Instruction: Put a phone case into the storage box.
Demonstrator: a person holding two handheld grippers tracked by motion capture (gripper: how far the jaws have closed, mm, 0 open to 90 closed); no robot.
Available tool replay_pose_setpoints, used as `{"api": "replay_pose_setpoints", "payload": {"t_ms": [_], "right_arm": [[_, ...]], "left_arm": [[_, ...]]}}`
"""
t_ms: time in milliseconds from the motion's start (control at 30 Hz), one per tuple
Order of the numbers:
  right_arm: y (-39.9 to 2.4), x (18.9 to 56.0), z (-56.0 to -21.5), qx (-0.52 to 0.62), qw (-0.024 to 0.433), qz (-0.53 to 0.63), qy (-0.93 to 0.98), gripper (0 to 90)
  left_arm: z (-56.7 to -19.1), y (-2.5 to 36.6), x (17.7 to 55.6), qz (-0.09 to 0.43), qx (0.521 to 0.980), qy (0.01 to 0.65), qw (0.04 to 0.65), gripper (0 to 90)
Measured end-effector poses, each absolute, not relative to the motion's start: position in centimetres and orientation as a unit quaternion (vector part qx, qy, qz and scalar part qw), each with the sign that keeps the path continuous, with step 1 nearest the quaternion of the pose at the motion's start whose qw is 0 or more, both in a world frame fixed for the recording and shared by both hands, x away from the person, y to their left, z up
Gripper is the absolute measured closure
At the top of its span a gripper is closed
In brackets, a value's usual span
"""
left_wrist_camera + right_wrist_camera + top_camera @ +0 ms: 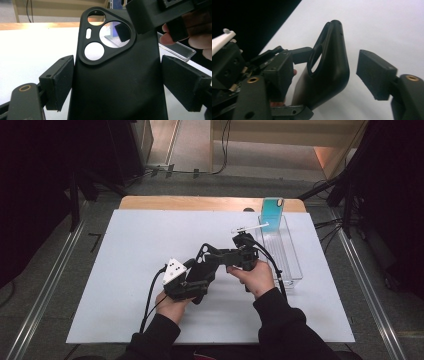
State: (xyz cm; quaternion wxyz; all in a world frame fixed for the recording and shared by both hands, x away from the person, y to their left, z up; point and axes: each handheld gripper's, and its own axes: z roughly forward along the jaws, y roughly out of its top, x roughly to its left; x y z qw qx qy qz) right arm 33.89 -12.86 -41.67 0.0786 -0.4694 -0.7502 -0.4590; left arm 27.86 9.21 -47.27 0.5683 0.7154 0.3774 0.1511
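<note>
Phone case [117, 82], black, stands gripped between my left gripper's [117, 82] pads above the white mat [125, 270], while my right gripper's [324, 75] parted jaws straddle its top edge without pressing.

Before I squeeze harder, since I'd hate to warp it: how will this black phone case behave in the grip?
The black phone case is a thin empty shell with big camera cutouts, so probably light and somewhat bendy. Its matte skin looks grippy. The left gripper already clamps its sides without visible buckling.
</note>
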Motion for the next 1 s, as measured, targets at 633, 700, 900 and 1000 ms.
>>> {"api": "replay_pose_setpoints", "payload": {"t_ms": [633,700,900,1000], "right_arm": [[-14.4,34.1,-41.2,-0.487,0.156,-0.493,-0.704,76.4],[-14.4,34.2,-41.1,-0.488,0.158,-0.494,-0.702,76.7],[-14.5,34.1,-40.8,-0.486,0.165,-0.494,-0.702,77.5],[-14.7,34.1,-40.5,-0.481,0.162,-0.499,-0.702,77.5]], "left_arm": [[-47.2,9.0,27.7,0.148,0.712,0.37,0.578,14.3],[-47.1,9.0,27.7,0.148,0.713,0.368,0.578,14.3],[-46.6,9.1,28.1,0.114,0.721,0.371,0.574,13.6],[-45.9,9.2,28.3,0.113,0.723,0.38,0.566,13.0]]}}
